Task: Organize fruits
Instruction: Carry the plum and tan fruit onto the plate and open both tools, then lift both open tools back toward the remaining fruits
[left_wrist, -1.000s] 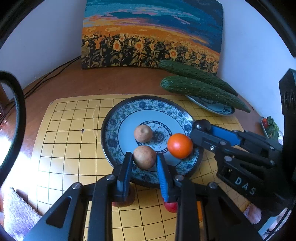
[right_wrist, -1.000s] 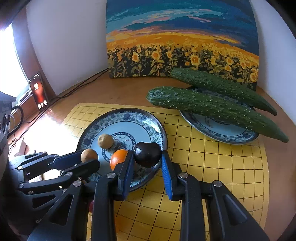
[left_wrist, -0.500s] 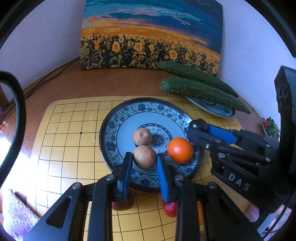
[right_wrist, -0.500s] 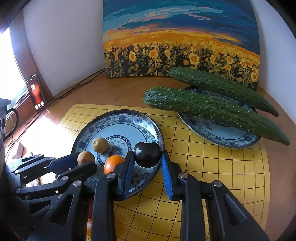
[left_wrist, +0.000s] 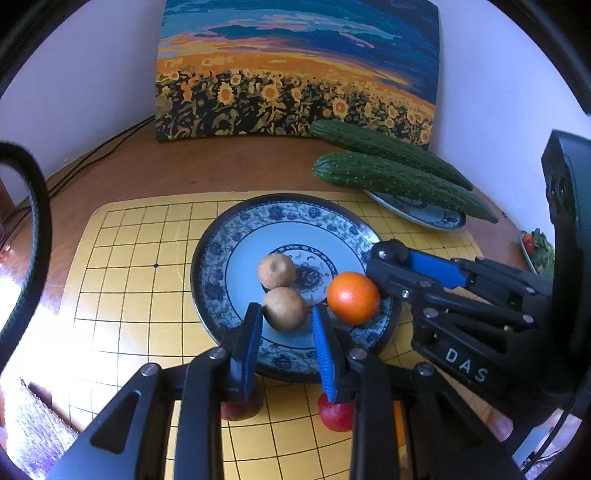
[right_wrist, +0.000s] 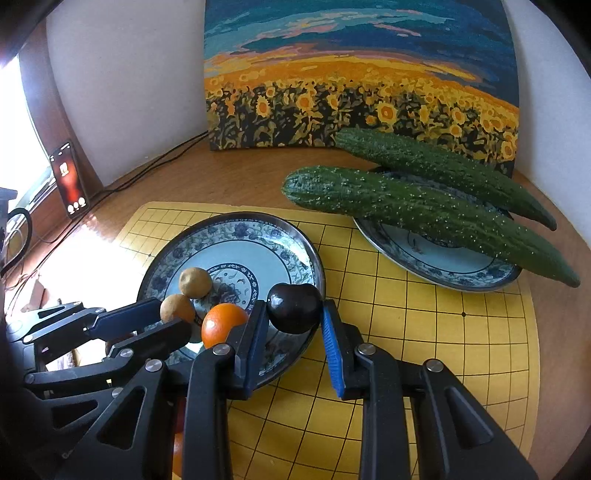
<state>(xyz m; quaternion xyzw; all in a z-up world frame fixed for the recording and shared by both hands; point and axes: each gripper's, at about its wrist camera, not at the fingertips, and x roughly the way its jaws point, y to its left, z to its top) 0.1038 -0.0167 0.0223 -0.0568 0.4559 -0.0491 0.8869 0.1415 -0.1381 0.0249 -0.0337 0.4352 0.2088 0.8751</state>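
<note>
A blue-patterned plate (left_wrist: 236, 236) (right_wrist: 255, 236) lies on a yellow grid mat and holds a brown round fruit (left_wrist: 276, 270) (right_wrist: 195, 282) and an orange (left_wrist: 353, 297) (right_wrist: 223, 324). My left gripper (left_wrist: 286, 317) (right_wrist: 173, 314) has its jaws slightly parted around a second brown fruit (left_wrist: 285, 308) (right_wrist: 177, 308) that rests on the plate's near part. My right gripper (right_wrist: 293, 314) is shut on a dark plum (right_wrist: 294, 307) above the plate's right rim; in the left wrist view its fingers (left_wrist: 417, 266) reach in beside the orange.
Two cucumbers (right_wrist: 424, 210) (left_wrist: 399, 177) lie across a second plate (right_wrist: 436, 262) at the back right. A sunflower painting (right_wrist: 354, 74) leans on the wall. Two red fruits (left_wrist: 334, 415) lie on the mat (right_wrist: 424, 332) under my left gripper. A phone (right_wrist: 70, 181) stands at far left.
My left gripper's jaws have opened slightly around the brown fruit on the plate. My right gripper with the plum has drawn back a little toward the plate's right rim.
</note>
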